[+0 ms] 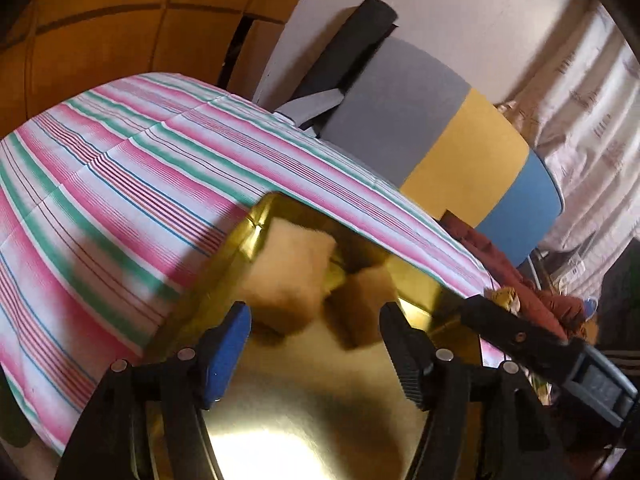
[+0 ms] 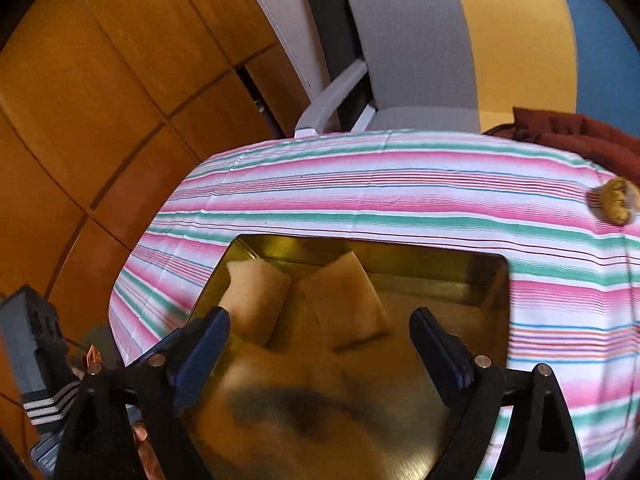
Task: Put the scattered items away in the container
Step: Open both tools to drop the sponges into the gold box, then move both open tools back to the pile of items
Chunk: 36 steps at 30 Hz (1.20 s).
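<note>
Hovering: both grippers hang over the gold tin, jaws spread, gripping nothing.

Left wrist view
- Left gripper (image 1: 316, 344): released, fingers wide apart, nothing between them.
- Tin (image 1: 224, 280): right below and ahead of the tool, its shiny floor filling the gap between the fingers.
- Pads in tin: 2 tan pads just ahead of the fingertips, 1 (image 1: 290, 276) ahead-left by the far corner, 1 (image 1: 362, 306) ahead-right. Both blurred.
- Right gripper (image 1: 520, 340): its black body cuts in from the tool's right, over the tin's right edge.
- Wrapped item (image 1: 506, 298): small, gold-yellow, on the striped cloth (image 1: 120, 184), off to the right beyond the tin. Too blurred to tell its long axis.

Right wrist view
- Right gripper (image 2: 320, 334): released, fingers wide, empty.
- Tin (image 2: 492, 288): below and ahead; the 2 pads (image 2: 260, 300) (image 2: 346, 300) lie ahead, toward the tool's left half.
- Wrapped item (image 2: 614, 200): far ahead-right on the cloth, well apart from the tin, roundish and lumpy.

Key relation: judging by both views, the wrapped item is the only piece outside the tin, and it lies on the right side, nearer the right gripper.

Writing: none readable; 3 white stripes show at the lower left, no brand legible.
</note>
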Each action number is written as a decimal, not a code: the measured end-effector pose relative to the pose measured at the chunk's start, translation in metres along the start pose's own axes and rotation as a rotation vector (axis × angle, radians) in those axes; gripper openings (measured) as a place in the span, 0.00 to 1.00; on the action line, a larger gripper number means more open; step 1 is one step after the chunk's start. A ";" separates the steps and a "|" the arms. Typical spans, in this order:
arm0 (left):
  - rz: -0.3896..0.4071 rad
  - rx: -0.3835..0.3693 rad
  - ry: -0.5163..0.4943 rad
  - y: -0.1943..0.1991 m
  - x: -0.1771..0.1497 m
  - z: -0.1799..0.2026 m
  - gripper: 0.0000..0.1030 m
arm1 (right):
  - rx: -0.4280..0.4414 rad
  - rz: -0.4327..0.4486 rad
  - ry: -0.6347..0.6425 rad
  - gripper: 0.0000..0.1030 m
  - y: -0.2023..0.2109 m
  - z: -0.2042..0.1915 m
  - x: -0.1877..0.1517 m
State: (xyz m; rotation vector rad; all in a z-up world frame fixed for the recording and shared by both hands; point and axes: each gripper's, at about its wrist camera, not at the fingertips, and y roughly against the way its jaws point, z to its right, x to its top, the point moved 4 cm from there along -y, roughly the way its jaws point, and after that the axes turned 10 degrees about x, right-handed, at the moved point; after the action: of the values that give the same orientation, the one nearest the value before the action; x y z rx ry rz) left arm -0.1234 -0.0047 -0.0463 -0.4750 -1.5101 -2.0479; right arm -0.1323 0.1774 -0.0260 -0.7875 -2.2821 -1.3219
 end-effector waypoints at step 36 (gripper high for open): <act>-0.264 -0.369 -0.549 0.051 -0.192 0.234 0.66 | -0.657 0.076 -0.442 0.82 0.284 0.301 -0.136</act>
State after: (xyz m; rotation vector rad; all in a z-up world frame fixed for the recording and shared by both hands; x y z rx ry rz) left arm 0.0504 0.2480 -0.0455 -1.1076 -1.5479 -2.5619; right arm 0.1381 0.5169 -0.0625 -1.4861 -2.0736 -2.0617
